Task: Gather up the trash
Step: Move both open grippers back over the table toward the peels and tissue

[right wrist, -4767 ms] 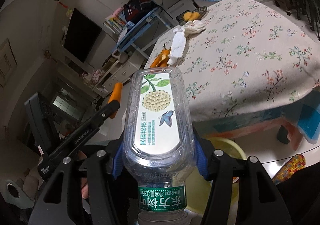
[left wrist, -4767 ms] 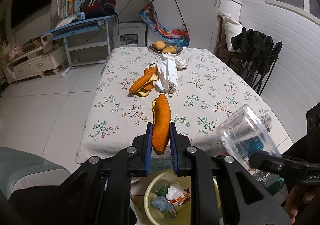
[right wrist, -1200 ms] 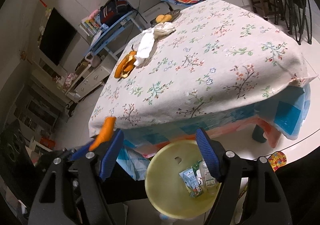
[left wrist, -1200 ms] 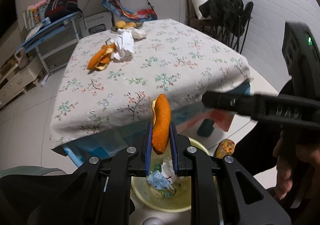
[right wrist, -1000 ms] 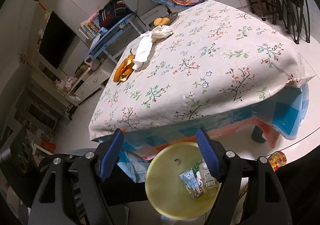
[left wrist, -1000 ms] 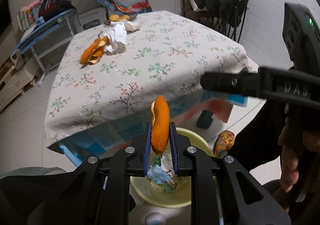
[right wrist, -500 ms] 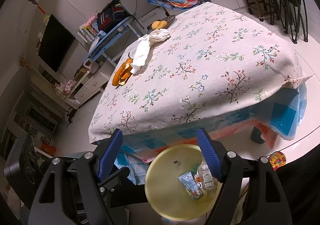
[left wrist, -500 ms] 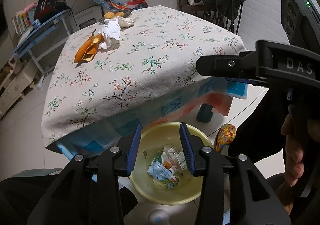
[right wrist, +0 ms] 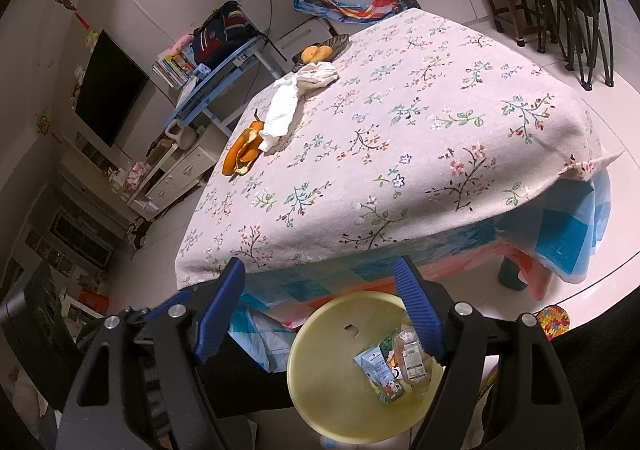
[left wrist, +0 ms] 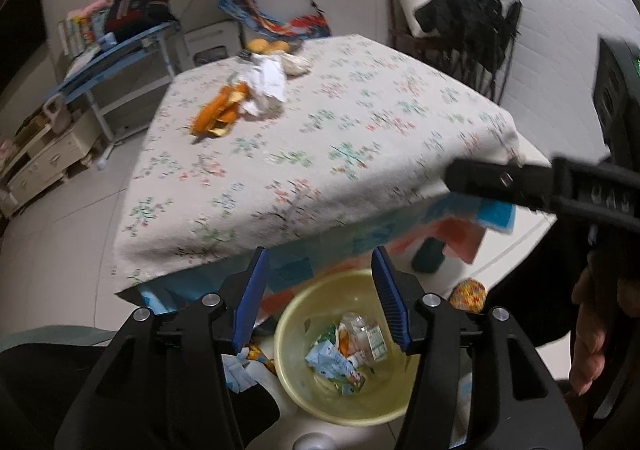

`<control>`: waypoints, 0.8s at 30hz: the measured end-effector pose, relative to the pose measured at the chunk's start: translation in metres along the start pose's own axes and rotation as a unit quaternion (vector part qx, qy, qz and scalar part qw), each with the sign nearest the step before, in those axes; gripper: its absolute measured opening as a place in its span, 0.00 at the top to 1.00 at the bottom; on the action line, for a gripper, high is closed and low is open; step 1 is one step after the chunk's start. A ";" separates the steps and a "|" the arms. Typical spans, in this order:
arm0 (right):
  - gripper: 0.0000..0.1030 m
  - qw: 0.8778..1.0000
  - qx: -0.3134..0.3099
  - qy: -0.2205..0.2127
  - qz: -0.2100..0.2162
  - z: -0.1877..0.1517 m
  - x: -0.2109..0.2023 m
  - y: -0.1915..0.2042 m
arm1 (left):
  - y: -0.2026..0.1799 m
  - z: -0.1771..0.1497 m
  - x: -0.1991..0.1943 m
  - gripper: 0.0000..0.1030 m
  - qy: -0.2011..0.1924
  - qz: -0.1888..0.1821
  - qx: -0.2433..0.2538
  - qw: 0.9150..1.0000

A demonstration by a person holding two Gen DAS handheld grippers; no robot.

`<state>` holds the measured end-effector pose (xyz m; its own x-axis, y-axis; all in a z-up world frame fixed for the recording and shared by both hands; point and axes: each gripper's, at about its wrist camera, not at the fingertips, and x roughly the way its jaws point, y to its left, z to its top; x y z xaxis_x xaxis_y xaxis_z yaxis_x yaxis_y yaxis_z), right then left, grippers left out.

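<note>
left gripper (left wrist: pixel 320 300) opening, empty over yellow bin (left wrist: pixel 296 324); right gripper (right wrist: pixel 320 308) spread, empty. remaining orange peel (right wrist: pixel 240 154) light, limp: pinch thick end.

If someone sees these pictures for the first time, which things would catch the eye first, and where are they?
The yellow bin on the floor at the near table edge stands out, with a small carton and other trash in it. Above it both tools hang with nothing between the blue pads: the left tool is opening, the right tool is open. On the flowered tablecloth, orange peels lie against crumpled white paper at the far side.
</note>
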<state>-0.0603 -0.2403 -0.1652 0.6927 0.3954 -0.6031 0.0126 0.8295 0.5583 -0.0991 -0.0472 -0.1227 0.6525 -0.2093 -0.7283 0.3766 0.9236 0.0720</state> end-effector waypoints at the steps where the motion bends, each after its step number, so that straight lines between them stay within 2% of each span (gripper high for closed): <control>1: 0.28 1.000 -0.001 -0.001 0.000 0.000 0.000 0.001 | 0.005 0.002 -0.002 0.50 -0.006 0.006 -0.011 1.000; 5: 0.28 1.000 -0.010 -0.004 -0.003 -0.001 -0.001 0.003 | 0.027 0.007 -0.006 0.50 -0.021 0.019 -0.058 0.998; 10: 0.28 1.000 -0.016 -0.002 -0.004 -0.001 0.001 0.006 | 0.053 0.014 -0.003 0.50 -0.021 0.025 -0.114 0.993; 16: 0.28 0.999 -0.034 0.001 0.002 0.004 0.003 0.016 | 0.075 0.035 0.001 0.50 -0.031 0.031 -0.132 0.990; 24: 0.28 0.999 -0.046 0.014 0.011 0.012 0.018 0.027 | 0.098 0.063 0.015 0.50 -0.029 0.041 -0.123 0.991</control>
<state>-0.0391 -0.2150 -0.1543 0.6717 0.4232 -0.6081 -0.0697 0.8533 0.5168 -0.0106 0.0202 -0.0838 0.7132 -0.1424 -0.6864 0.1540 0.9871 -0.0447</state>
